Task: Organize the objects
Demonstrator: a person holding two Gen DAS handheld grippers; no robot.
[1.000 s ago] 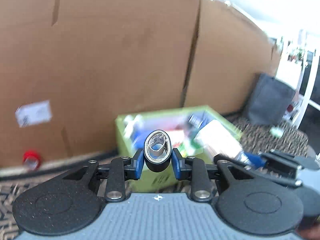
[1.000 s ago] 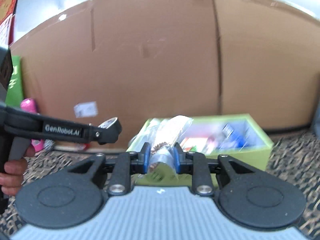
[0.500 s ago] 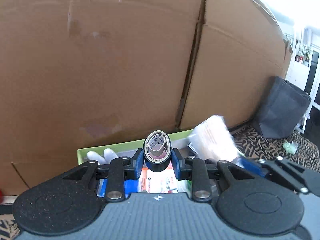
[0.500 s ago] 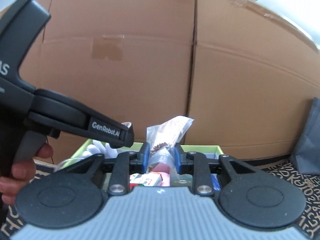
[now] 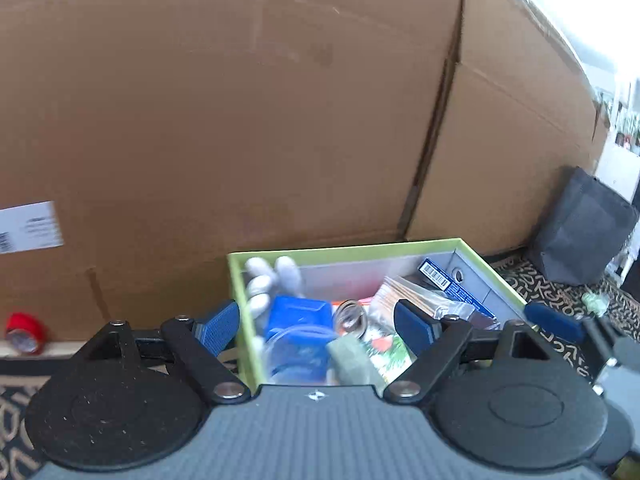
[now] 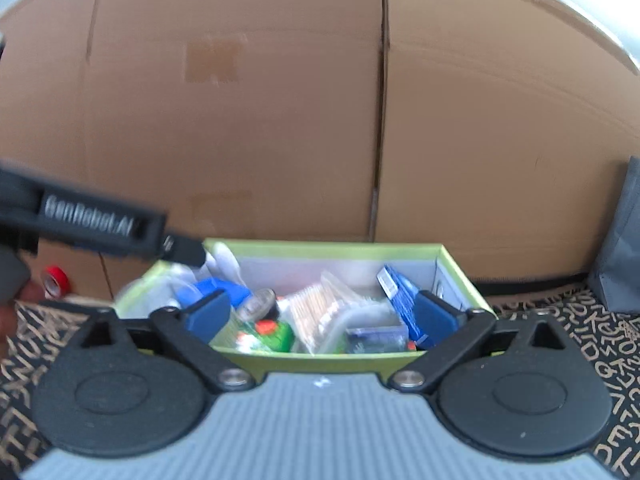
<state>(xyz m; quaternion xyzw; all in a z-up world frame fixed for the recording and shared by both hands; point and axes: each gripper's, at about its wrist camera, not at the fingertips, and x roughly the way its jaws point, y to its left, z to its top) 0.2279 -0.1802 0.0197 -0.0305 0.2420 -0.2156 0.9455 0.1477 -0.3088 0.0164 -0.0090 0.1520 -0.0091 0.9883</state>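
- Nearest, the left gripper has its jaws opening, with nothing pressed between the blue pads; the right gripper likewise has its jaws opening and grips nothing; both hang over the near edge of the green box.
- The left gripper also shows in the right wrist view as a dark bar crossing in from the left, with part of a hand behind it.
- Just beyond the pads, a roll of tape lies loose in the box among a blue tub, a clear bag of sticks and a blue carton; the roll's open core faces roughly toward the left camera; the carton's long axis slants up against the right wall.
- The step in hand looks like a drop-off into the box; the next move, I judge, calls for pulling both grippers back clear of the rim and seeking anything not yet stowed.
- Farther left, a red tape roll sits on the patterned carpet, outside the box, against the cardboard wall; a grey bag stands far right.
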